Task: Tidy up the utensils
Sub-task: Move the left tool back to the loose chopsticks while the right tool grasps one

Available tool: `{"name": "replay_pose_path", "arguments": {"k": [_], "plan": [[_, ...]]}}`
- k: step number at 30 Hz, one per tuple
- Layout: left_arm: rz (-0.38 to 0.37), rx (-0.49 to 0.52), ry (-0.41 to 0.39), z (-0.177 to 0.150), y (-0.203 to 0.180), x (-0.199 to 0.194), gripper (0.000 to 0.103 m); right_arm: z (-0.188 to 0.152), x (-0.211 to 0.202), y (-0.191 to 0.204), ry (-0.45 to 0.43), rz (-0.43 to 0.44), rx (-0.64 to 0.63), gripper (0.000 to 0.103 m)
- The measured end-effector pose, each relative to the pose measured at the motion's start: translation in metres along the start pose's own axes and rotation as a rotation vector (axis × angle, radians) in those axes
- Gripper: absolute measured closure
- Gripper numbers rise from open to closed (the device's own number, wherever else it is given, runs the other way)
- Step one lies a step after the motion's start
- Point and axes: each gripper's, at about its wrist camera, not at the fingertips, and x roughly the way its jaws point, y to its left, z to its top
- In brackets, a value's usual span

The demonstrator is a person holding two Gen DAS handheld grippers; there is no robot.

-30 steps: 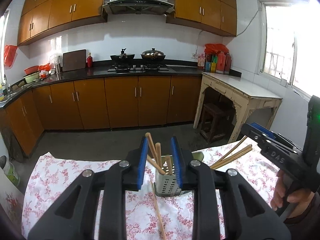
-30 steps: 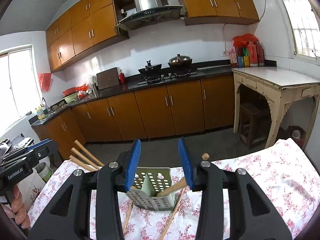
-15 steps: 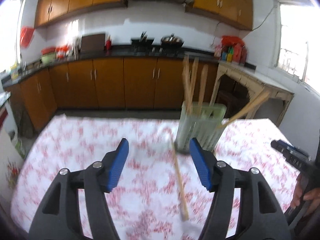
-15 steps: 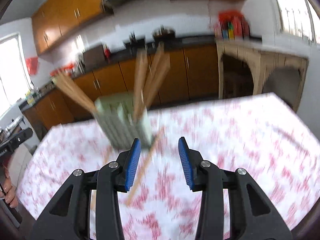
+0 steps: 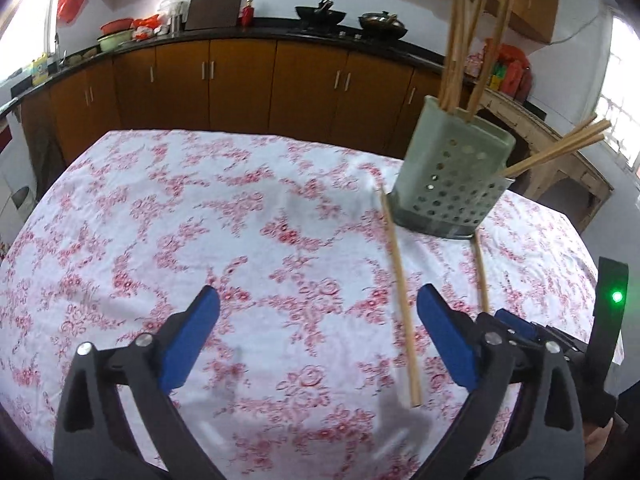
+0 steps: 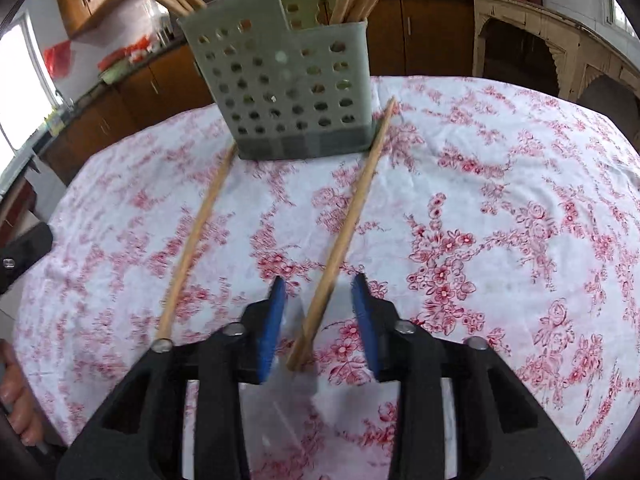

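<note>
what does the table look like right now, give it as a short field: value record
surface: table under a white cloth with red flowers
holder: green perforated utensil holder, upright on the cloth
in holder: several wooden chopsticks, some upright, some leaning out
loose: two chopsticks flat on the cloth, right chopstick and left chopstick, far ends by the holder base
right gripper: open, fingers either side of the right chopstick's near end, not closed on it
left gripper: open, holding nothing
</note>
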Motion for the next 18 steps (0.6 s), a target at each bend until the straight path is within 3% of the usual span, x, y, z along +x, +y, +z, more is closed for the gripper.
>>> {"name": "replay_pose_path", "arguments": {"k": [2,7,8,13,18], "plan": [[0.010,-0.014,0.017,-0.001,0.004,0.005,0.004,0.001,0.002,-0.001,-0.005,-0.034,-0.011,0.092],[0.136,0.026,0.087,-0.006,-0.008,0.018,0.004,0.006,-0.003,-0.036,-0.016,-0.062,0.080,0.096],[0.135,0.053,0.092,-0.007,-0.013,0.020,0.004,0.009,-0.002,-0.045,-0.020,-0.075,0.100,0.096],[-0.027,0.125,0.031,-0.016,-0.031,0.015,0.004,0.015,-0.008,-0.091,-0.035,-0.152,0.200,0.096],[-0.008,0.234,0.012,-0.023,-0.058,0.022,0.004,0.013,-0.009,-0.097,-0.027,-0.111,0.145,0.096]]}}
